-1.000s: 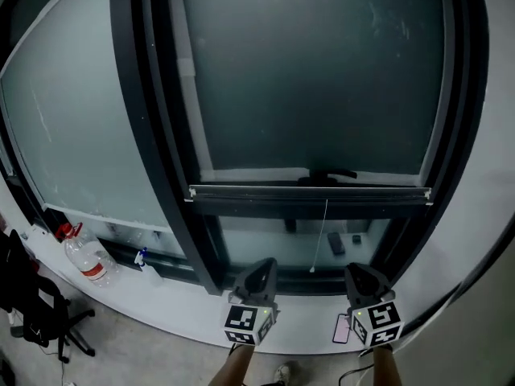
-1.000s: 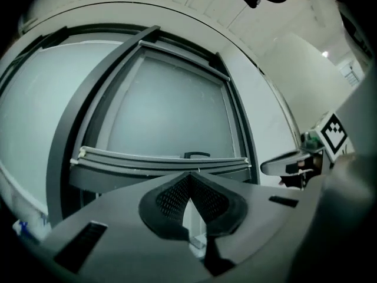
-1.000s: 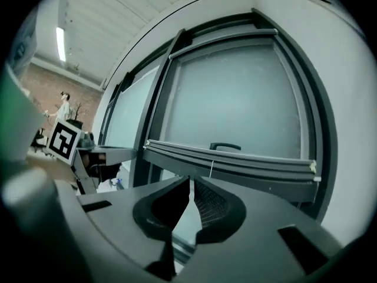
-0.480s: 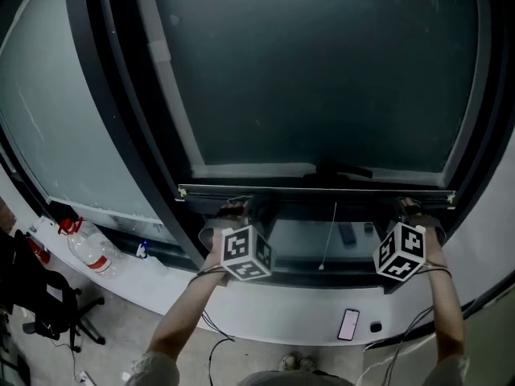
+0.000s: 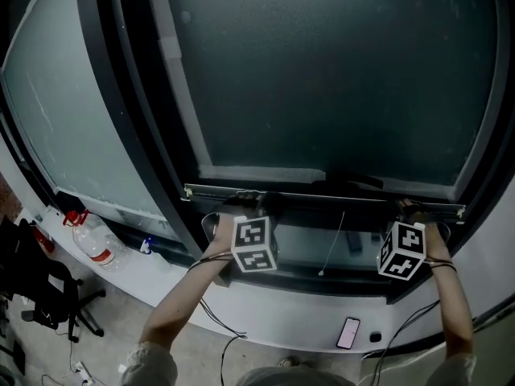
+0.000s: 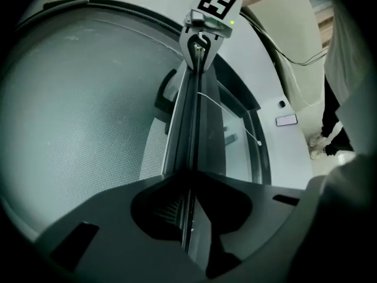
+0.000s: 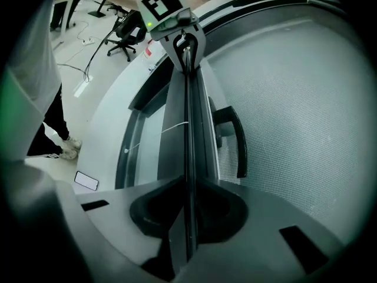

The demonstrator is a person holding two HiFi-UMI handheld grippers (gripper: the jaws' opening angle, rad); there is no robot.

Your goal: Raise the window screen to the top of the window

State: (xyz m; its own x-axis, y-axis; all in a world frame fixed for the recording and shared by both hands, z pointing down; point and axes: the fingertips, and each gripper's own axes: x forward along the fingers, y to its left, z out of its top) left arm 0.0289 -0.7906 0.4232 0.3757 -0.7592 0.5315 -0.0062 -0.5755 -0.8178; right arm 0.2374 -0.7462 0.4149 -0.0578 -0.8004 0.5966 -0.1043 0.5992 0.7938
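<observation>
The grey mesh window screen (image 5: pixel 322 79) covers the upper window; its bottom bar (image 5: pixel 322 199) runs across the frame, well above the sill. My left gripper (image 5: pixel 248 205) is shut on the bar near its left end, and my right gripper (image 5: pixel 412 210) is shut on it near its right end. In the left gripper view the bar (image 6: pixel 191 117) runs straight out from between the left gripper (image 6: pixel 189 180) jaws to the right gripper (image 6: pixel 202 43). The right gripper view mirrors this: bar (image 7: pixel 188 117), right gripper (image 7: pixel 188 184), left gripper (image 7: pixel 182 37), dark handle (image 7: pixel 237 140).
A thin pull cord (image 5: pixel 333 248) hangs from the bar's middle. A phone (image 5: pixel 348 333) lies on the white sill below. At lower left stand a water bottle (image 5: pixel 88 244), a small spray bottle (image 5: pixel 146 246) and an office chair (image 5: pixel 36 292). Dark window frame posts (image 5: pixel 129 95) flank the screen.
Both grippers have risen from down by the sill to the screen's bottom bar and shut on it. The bar itself sits at about the same height.
</observation>
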